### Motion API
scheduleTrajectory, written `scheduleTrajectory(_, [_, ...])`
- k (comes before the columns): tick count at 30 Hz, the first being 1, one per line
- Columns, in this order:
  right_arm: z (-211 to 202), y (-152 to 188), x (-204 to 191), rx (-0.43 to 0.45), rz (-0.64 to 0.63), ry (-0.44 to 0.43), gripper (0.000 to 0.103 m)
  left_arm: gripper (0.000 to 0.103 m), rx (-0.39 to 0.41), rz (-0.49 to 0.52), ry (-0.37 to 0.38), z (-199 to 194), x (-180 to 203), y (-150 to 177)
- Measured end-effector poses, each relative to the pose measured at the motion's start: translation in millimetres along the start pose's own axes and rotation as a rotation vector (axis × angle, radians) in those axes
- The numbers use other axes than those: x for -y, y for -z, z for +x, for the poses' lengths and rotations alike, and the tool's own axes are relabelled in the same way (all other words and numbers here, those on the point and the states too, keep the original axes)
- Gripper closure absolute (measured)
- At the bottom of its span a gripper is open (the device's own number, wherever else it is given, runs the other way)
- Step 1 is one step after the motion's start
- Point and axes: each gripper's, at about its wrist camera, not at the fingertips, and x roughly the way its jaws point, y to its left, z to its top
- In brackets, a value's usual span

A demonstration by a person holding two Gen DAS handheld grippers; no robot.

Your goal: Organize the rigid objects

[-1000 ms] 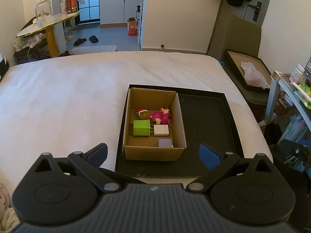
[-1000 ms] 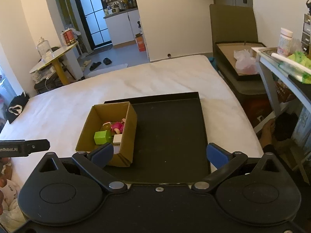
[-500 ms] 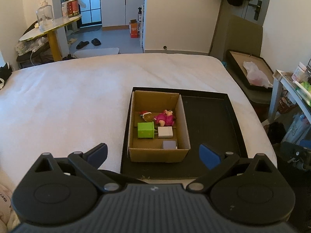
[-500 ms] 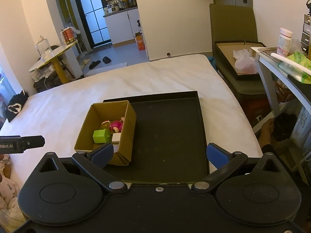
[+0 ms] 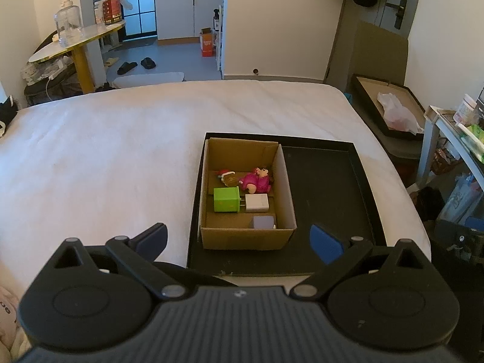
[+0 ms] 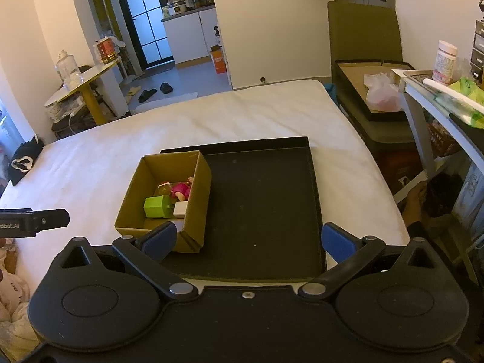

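Cardboard, brown and open-topped: the box [image 5: 246, 193] sits in the left part of the black tray [image 5: 326, 187] on the white bed [image 5: 106, 157]. Inside lie a green cube-shaped plug [image 5: 226, 199] touching a white charger block [image 5: 257, 202], a pink figurine [image 5: 255, 181] beside a small red-capped figure [image 5: 225, 177], and a pale grey block [image 5: 263, 222] in the near right corner.

My left view looks straight down into the box and shows all five; my right view, from the side, loses the grey block behind the near wall and my own pad. What the two small figures depict is hard to make out.

My left gripper [image 5: 239, 239] hangs just short of the box, fingers spread wide, holding nothing. My right gripper [image 6: 248, 240] is spread wide too, empty, over the tray's near edge, the box ahead to its left.
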Motion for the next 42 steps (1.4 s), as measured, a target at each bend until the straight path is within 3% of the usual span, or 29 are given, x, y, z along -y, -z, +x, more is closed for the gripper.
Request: scheduleTrajectory(42, [3.6, 1.9, 1.0, -0.003, -0.01, 0.034, 0.0, 0.003, -0.009, 0.004, 0.017, 5.7, 2.2, 2.8])
